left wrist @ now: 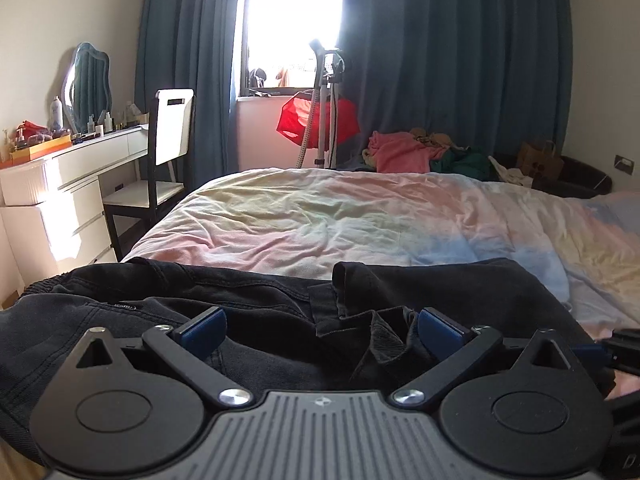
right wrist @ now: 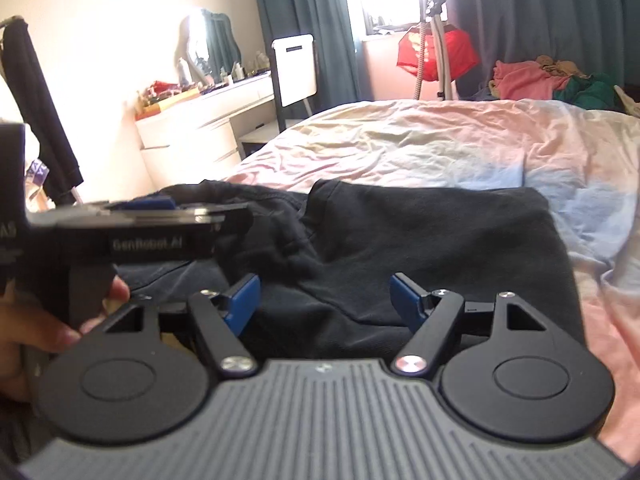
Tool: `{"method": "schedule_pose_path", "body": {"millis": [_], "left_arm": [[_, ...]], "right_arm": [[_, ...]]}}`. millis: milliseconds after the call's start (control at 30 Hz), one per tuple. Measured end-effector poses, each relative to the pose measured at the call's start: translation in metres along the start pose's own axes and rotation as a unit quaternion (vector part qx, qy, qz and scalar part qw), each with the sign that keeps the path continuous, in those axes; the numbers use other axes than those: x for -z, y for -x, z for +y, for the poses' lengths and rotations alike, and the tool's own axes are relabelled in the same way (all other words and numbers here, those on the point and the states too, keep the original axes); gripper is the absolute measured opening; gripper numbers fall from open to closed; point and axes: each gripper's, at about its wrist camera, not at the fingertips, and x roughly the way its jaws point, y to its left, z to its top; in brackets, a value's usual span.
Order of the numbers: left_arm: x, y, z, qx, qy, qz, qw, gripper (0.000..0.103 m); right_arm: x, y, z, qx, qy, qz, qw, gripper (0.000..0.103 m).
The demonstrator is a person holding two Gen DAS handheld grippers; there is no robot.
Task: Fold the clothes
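- I have the black trousers (left wrist: 248,304) lying across the near edge of the bed (left wrist: 320,216), waistband to my left, with one part of the cloth already doubled over so that a hem edge runs across the middle.
- My left hand-held gripper (left wrist: 320,330) hovers low over that middle ridge, jaws spread wide and clasping nothing; a rumpled fold of cloth sits between its blue pads (left wrist: 204,326).
- My right hand-held gripper (right wrist: 324,300) is also wide and empty, above the smoother right-hand panel of the trousers (right wrist: 420,240).
- In the right wrist view the left hand-held gripper (right wrist: 156,216) shows side-on, blurred, over the left part of the cloth, with the person's hand (right wrist: 48,332) on its grip.
- I judge the garment part-folded; whether it wants one more fold or only smoothing, these views do not settle.
- To handle it well, I would pinch the doubled edge, not a single layer, and bite at a firm seam or hem rather than the loose bunch.
- I would keep both grips level so the cloth travels flat and the crease stays straight.
- The risk is dragging the pastel bed sheet (right wrist: 440,148) along, so I would close only on black cloth.
- The clothes pile (left wrist: 424,152) beyond the bed stays well apart.
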Motion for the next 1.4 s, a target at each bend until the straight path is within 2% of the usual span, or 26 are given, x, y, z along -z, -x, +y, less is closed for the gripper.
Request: {"method": "schedule_pose_path", "body": {"millis": [100,200,267,400,500,633,733,833,900,1000,1100,1233,1267,1300,1400], "left_arm": [[0.005,-0.005,-0.01,-0.009,-0.021,0.016,0.9996,0.103],[0.009,-0.014,-0.01,-0.02,-0.02,0.043,0.9987,0.103],[0.012,-0.02,-0.01,-0.028,-0.018,0.061,0.9976,0.103],[0.019,-0.032,-0.009,-0.042,-0.014,0.097,0.9943,0.103],[0.022,-0.038,-0.008,-0.053,-0.013,0.118,0.9915,0.103],[0.021,-0.036,-0.006,-0.049,-0.01,0.115,0.9922,0.103],[0.01,-0.015,0.005,-0.019,0.008,0.105,0.9942,0.099],[0.001,0.025,0.036,0.0,0.063,0.072,0.9954,0.102],[-0.001,0.049,0.07,0.007,0.122,0.06,0.9907,0.103],[-0.005,0.084,0.121,0.018,0.209,0.042,0.9767,0.103],[0.001,0.112,0.175,0.018,0.288,0.033,0.9568,0.103],[0.025,0.124,0.237,-0.031,0.365,0.059,0.9285,0.103],[0.031,0.125,0.251,-0.04,0.389,0.064,0.9182,0.103],[0.039,0.126,0.263,-0.034,0.418,0.059,0.9058,0.103],[0.061,0.12,0.292,0.008,0.493,0.048,0.8686,0.103]], "right_arm": [[-0.004,0.02,-0.015,0.059,-0.008,-0.022,0.998,0.074],[-0.001,0.027,-0.033,0.111,-0.029,-0.025,0.993,0.074],[-0.003,0.018,-0.053,0.135,-0.061,-0.016,0.989,0.074],[0.012,-0.006,-0.079,0.158,-0.116,0.035,0.98,0.074],[0.024,-0.016,-0.084,0.183,-0.117,0.043,0.975,0.074],[0.027,-0.021,-0.085,0.186,-0.113,0.054,0.975,0.076],[0.027,-0.02,-0.084,0.186,-0.111,0.06,0.974,0.077],[0.027,-0.02,-0.085,0.185,-0.112,0.063,0.974,0.077],[0.026,-0.021,-0.086,0.185,-0.115,0.064,0.974,0.078],[0.024,-0.024,-0.086,0.186,-0.117,0.068,0.973,0.081],[0.024,-0.025,-0.082,0.192,-0.109,0.067,0.973,0.082],[0.024,-0.025,-0.079,0.196,-0.104,0.066,0.973,0.082],[0.024,-0.025,-0.078,0.198,-0.104,0.067,0.972,0.082],[0.024,-0.026,-0.078,0.2,-0.103,0.067,0.972,0.082],[0.023,-0.028,-0.075,0.207,-0.098,0.067,0.971,0.082]]}}
